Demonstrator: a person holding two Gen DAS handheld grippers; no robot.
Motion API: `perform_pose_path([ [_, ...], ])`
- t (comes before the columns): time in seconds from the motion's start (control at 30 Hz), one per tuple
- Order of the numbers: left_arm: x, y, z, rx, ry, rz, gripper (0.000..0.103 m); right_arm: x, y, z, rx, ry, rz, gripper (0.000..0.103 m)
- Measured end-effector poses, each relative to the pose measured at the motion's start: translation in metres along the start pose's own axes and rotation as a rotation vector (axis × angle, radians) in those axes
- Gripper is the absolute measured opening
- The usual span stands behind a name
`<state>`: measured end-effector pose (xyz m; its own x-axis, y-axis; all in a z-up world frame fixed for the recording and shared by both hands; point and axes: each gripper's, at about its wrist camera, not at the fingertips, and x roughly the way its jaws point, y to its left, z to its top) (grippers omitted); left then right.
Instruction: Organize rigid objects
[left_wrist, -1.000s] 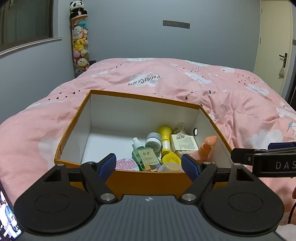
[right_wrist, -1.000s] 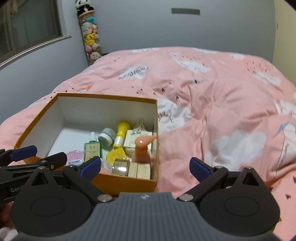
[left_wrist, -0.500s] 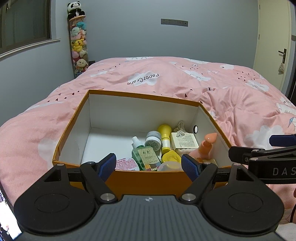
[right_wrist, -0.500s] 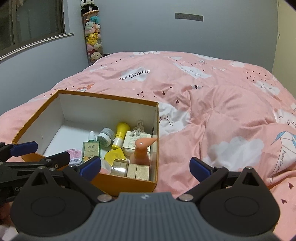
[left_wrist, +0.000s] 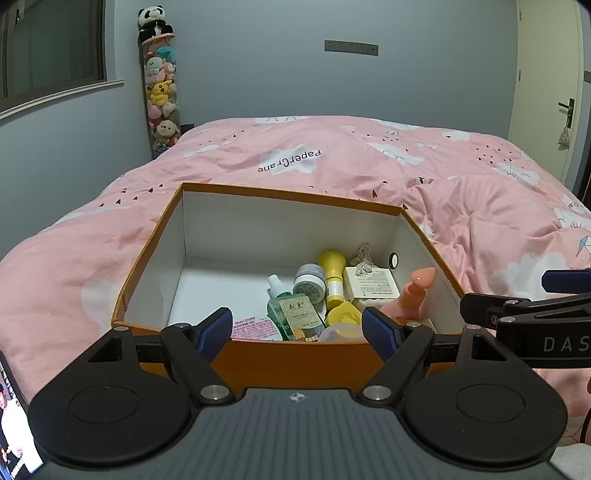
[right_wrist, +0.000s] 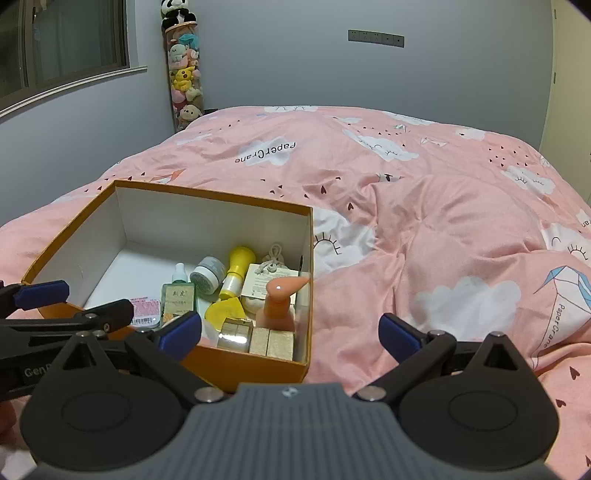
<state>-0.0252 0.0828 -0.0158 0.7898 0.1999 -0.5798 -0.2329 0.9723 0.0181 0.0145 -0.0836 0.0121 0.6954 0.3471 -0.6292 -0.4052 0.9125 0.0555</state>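
An orange box (left_wrist: 295, 358) with white inside walls sits on the pink bed. It also shows in the right wrist view (right_wrist: 258, 363). In its right half lie a green bottle (left_wrist: 295, 312), a grey-lidded jar (left_wrist: 310, 282), a yellow bottle (left_wrist: 332, 275), a white carton (left_wrist: 371, 282), an orange pump bottle (right_wrist: 279, 302) and gold blocks (right_wrist: 258, 338). My left gripper (left_wrist: 297, 330) is open and empty, just before the box's near wall. My right gripper (right_wrist: 290, 334) is open and empty, beside the box's near right corner.
The pink quilt (right_wrist: 424, 229) covers the whole bed, with folds to the right of the box. A tall tube of plush toys (left_wrist: 160, 92) stands by the far wall. A door (left_wrist: 546, 92) is at the far right. A phone screen (left_wrist: 14, 432) shows at the lower left.
Both grippers have risen and tilted up a little, so the box sits lower in both views. Both stay open and empty. The box's contents have not moved.
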Motion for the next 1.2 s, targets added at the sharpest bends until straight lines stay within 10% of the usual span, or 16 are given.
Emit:
perform_pose_path([
  [1.2,-0.0004,-0.0003,0.0005,0.002,0.0,0.003,0.093,-0.0004,-0.0004,-0.0002,0.003,-0.006,0.011,0.1],
])
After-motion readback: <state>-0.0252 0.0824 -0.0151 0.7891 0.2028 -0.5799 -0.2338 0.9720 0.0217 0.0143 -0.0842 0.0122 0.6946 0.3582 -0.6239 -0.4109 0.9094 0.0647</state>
